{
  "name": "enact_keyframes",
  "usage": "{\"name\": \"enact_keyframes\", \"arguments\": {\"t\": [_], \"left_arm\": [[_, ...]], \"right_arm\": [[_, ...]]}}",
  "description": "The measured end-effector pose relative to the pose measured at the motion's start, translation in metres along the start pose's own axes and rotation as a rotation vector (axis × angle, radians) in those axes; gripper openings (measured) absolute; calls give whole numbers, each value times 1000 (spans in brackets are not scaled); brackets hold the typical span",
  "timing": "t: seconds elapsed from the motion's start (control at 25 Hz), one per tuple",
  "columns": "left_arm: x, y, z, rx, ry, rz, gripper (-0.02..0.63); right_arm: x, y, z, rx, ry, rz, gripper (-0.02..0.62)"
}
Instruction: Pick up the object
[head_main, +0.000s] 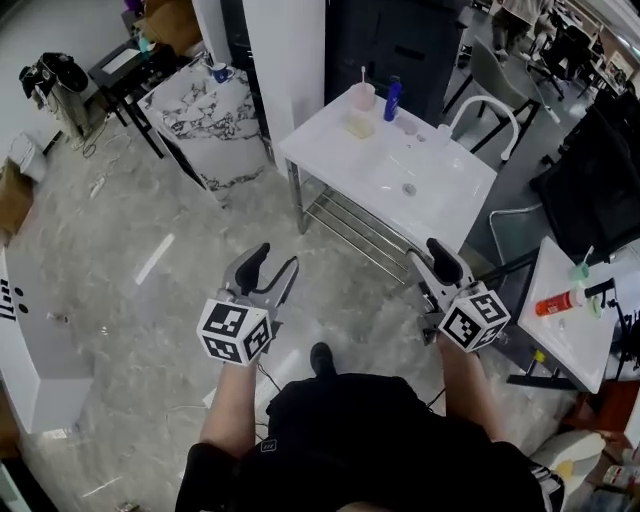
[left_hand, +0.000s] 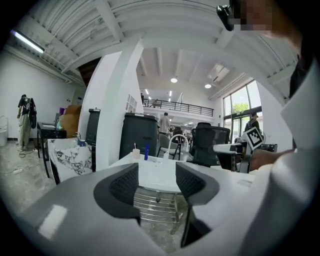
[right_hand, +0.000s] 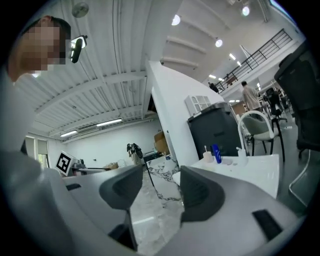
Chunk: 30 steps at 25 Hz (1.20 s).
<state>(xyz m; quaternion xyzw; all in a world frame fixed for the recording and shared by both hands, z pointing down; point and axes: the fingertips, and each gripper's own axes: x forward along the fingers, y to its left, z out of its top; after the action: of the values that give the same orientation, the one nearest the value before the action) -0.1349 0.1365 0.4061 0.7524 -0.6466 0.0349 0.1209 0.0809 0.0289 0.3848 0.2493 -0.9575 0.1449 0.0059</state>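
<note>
White surface on metal legs stands ahead of the person on a grey marbled floor, and it carries several small things; which one is the object to pick up cannot be told. At its far corner a pink cup with a thin stick in it stands just beside a blue bottle. A pale block lies near the cup, toward the left edge. Two small clear cups sit along the far edge to the right of the bottle, and a small round thing lies alone near the middle. A wire shelf runs under the surface.

Both tools are held well short of the near edge, apart from everything on it. The left hand-held gripper points at the surface with its jaws apart and only air between them. The right hand-held gripper likewise has its jaws apart with nothing between them.

Behind the far corner are a dark cabinet and a white pillar. A white chair stands at the far right edge. To the left is a marble-patterned stand, and at the right a second white surface bears a red bottle lying on its side.
</note>
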Motion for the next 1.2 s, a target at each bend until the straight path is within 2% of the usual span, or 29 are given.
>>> {"name": "enact_keyframes", "arguments": {"t": [0.16,0.32,0.48,0.64,0.8,0.92,1.2], "left_arm": [[-10,50,7,-5,-1,52,238],[-9,88,-1,-60,21,80,238],[8,112,-8,-174,7,73,238],[37,129,-15,-173,50,48,238],[80,148,-17,-164,84,46,236],[130,160,-18,-143,131,28,236],[274,174,28,-82,145,-31,236]], "right_arm": [[44,7,18,-30,-23,9,209],[66,6,8,-22,17,3,209],[85,-18,-7,16,60,-35,209],[114,-46,-29,27,130,-58,209],[160,-75,-29,34,144,-45,207],[197,-105,-23,25,142,-36,207],[280,-189,5,47,145,5,207]]}}
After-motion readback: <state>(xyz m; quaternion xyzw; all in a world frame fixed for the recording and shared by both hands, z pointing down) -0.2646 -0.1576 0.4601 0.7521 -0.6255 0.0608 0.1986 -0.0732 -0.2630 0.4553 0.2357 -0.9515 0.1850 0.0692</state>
